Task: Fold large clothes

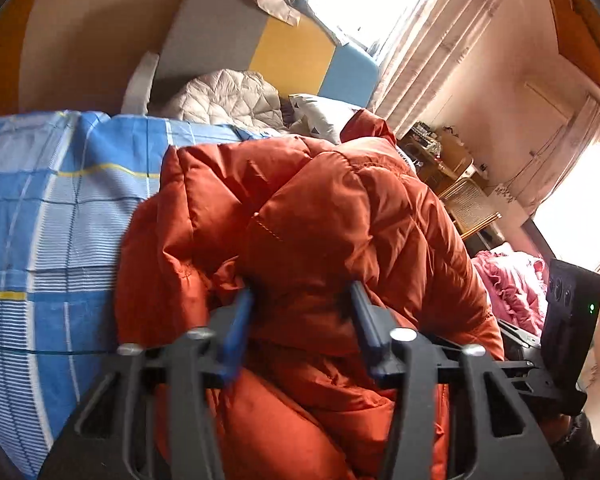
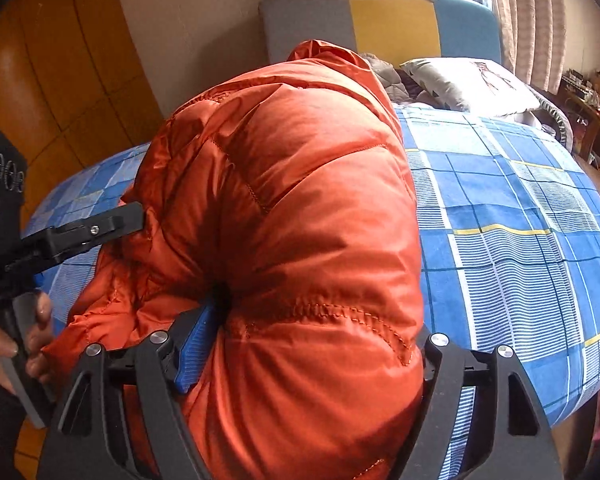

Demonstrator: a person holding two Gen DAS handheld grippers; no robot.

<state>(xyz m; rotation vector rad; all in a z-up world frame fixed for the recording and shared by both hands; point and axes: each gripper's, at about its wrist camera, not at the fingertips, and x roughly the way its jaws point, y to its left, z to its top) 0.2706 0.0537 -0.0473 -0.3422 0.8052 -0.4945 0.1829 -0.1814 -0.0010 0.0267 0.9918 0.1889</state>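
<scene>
An orange puffer jacket [image 1: 300, 216] lies bunched on a bed with a blue plaid sheet [image 1: 52, 208]. My left gripper [image 1: 300, 300] has a thick fold of the jacket between its blue-padded fingers [image 1: 236, 320], jaws fairly wide around it. In the right wrist view the jacket [image 2: 292, 200] bulges up in front of the camera. My right gripper [image 2: 312, 320] clamps a bulky fold; its left blue pad [image 2: 196, 344] presses into the fabric, the right finger is hidden under the jacket. The left gripper [image 2: 112, 220] shows at the left, pushed into the jacket's edge.
The plaid sheet [image 2: 520, 220] spreads to the right. A headboard of grey, yellow and blue panels [image 2: 392, 28], a white pillow [image 2: 472, 84] and a grey quilt [image 1: 228, 96] lie at the bed's head. A wooden table [image 1: 448, 168] and pink clothes [image 1: 512, 280] stand beyond the bed.
</scene>
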